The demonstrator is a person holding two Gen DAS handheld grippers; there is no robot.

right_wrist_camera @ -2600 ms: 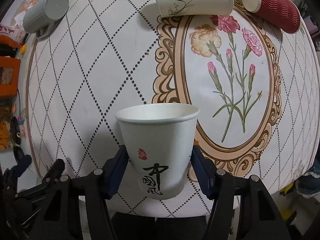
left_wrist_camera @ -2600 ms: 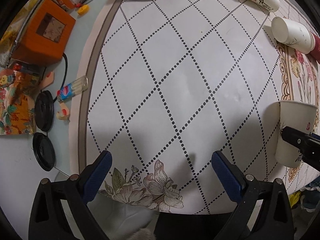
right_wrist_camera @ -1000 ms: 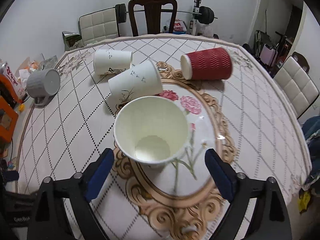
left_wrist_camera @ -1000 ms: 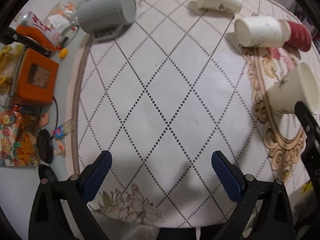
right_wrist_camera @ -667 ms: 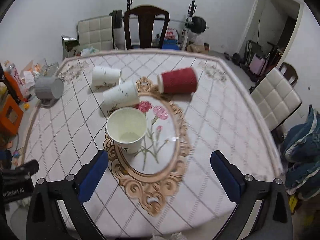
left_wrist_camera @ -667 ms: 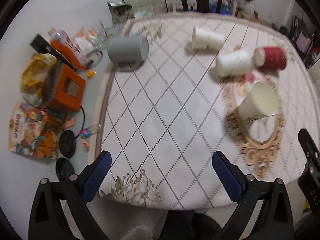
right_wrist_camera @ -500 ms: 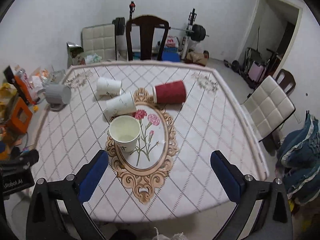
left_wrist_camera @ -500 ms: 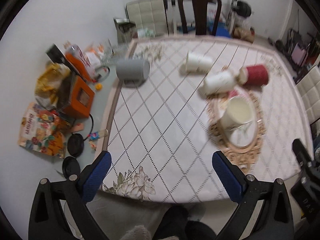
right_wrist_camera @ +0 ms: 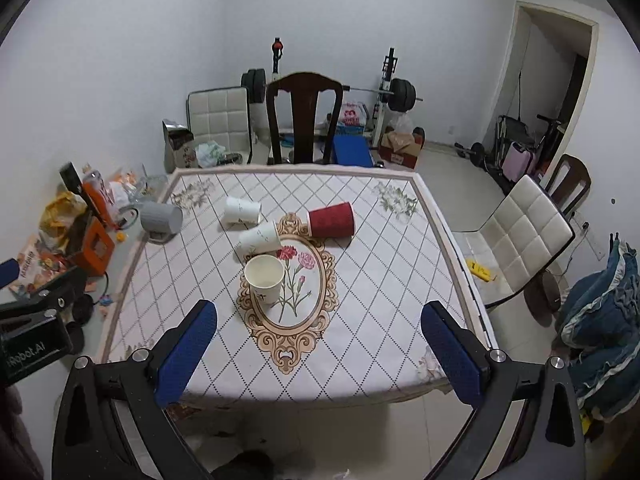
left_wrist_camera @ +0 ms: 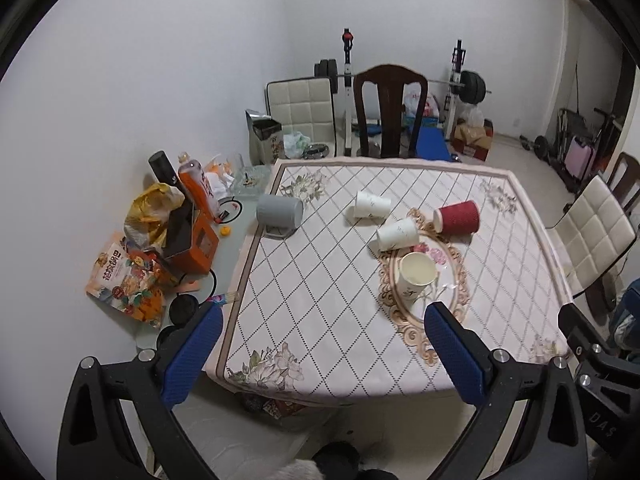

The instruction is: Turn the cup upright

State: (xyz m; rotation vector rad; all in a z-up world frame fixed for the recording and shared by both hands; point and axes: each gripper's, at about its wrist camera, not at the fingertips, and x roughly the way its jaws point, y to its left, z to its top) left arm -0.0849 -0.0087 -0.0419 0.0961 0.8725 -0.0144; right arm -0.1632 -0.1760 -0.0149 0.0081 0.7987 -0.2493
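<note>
White paper cup (right_wrist_camera: 264, 283) stands upright, well beyond both grippers' spread jaws.

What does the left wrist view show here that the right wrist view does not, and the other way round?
Only the left wrist view shows the snack bag whole, beside the orange box. Only the right wrist view shows the open doorway and the blue clothes. Both show the upright paper cup on the floral oval, two white cups, a red cup and a grey mug lying on their sides, and both pairs of jaws wide open, holding nothing.
</note>
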